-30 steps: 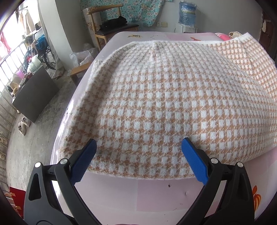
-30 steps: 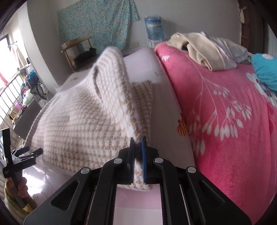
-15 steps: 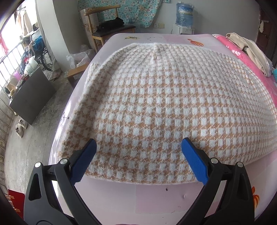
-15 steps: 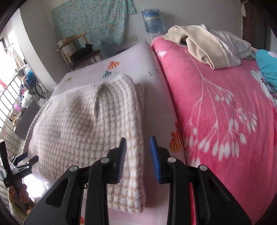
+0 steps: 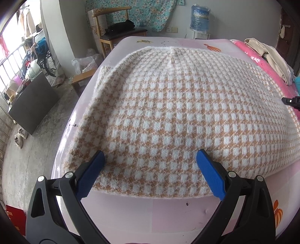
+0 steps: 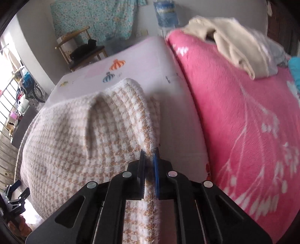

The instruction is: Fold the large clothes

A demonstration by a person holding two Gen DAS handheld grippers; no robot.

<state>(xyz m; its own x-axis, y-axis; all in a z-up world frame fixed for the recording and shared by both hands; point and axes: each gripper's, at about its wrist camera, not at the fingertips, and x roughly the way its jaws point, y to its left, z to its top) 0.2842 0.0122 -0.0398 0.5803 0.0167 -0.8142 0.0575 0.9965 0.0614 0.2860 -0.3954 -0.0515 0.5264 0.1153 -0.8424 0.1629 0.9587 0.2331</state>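
Left tongs (image 5: pixel 150 165) stand wide apart, their blue-padded fingers (image 5: pixel 91 174) resting over the near hem of the fuzzy orange-and-white checked knit garment (image 5: pixel 178 116), gripping nothing. This garment lies spread across the pale pink sheet of the bed (image 5: pixel 142 212), its far edge close to the printed orange motif on the sheet.

At far left of the left view, a barred window (image 5: pixel 9 56) lets in daylight; below it stands a dark low cabinet (image 5: pixel 33 105) on the grey concrete floor (image 5: pixel 31 165), with a pair of pale shoes (image 5: pixel 20 137) just beside it. A bicycle wheel (image 5: pixel 49 63) shows behind the cabinet. Further right, a wooden chair (image 5: pixel 112 24) holds a black bundle (image 5: pixel 121 26), in front of a turquoise floral cloth (image 5: pixel 142 13) hanging on the wall. Right of that, a blue water bottle (image 5: pixel 199 18) sits on a white dispenser. A bright pink fleece blanket (image 6: pixel 243 122) with a white branch print covers the bed's right side, and cream and grey clothes (image 6: pixel 234 43) are heaped at its far end.

Right tongs (image 6: pixel 150 161) are clamped on a raised fold of the checked garment's right edge, the knit running back between the fingers towards the camera. The right view is somewhat blurred.
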